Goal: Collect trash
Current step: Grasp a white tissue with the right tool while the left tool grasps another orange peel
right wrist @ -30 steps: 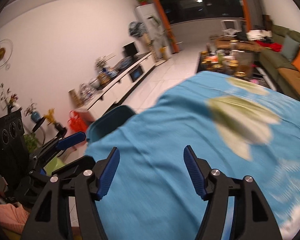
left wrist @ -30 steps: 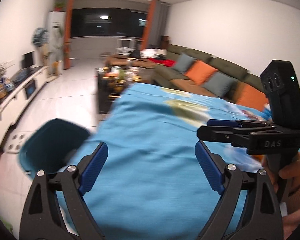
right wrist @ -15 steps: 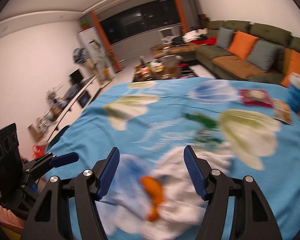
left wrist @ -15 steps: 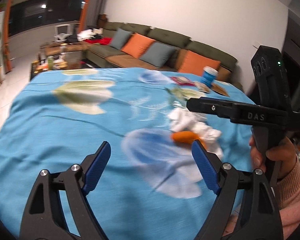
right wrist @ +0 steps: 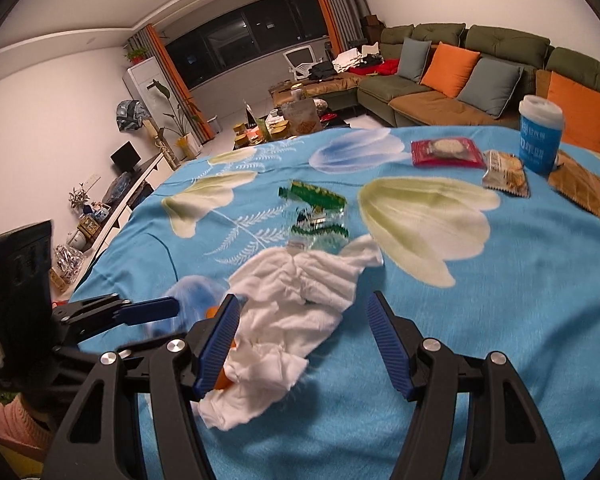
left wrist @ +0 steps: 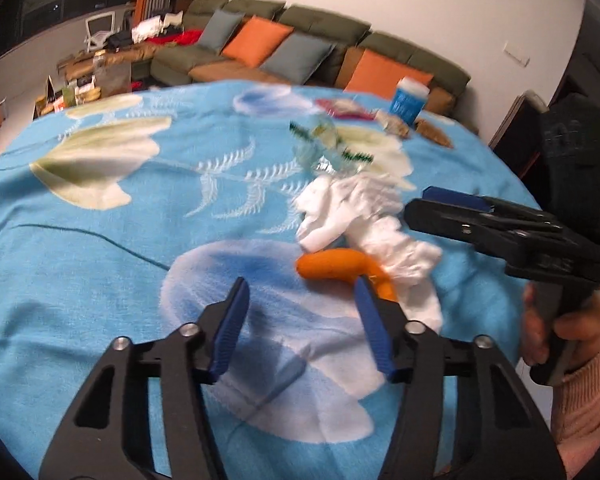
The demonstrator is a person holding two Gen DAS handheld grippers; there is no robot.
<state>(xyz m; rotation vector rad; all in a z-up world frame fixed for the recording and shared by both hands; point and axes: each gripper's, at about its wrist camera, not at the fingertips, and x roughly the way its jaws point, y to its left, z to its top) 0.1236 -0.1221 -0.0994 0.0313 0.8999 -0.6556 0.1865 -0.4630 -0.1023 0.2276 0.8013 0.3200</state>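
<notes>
A green sectional sofa (right wrist: 452,76) with orange and grey cushions (right wrist: 449,68) lines the white wall; orange curtains (right wrist: 327,8) frame a dark window (right wrist: 244,36).

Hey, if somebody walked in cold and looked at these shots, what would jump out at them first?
Probably the crumpled white tissues heaped on the bright blue flowered tablecloth, with an orange peel at their near edge. Both the left gripper and the right gripper hover over that pile with jaws open. Behind lies a crushed green and clear wrapper, and further back a blue cup among snack packets.
</notes>
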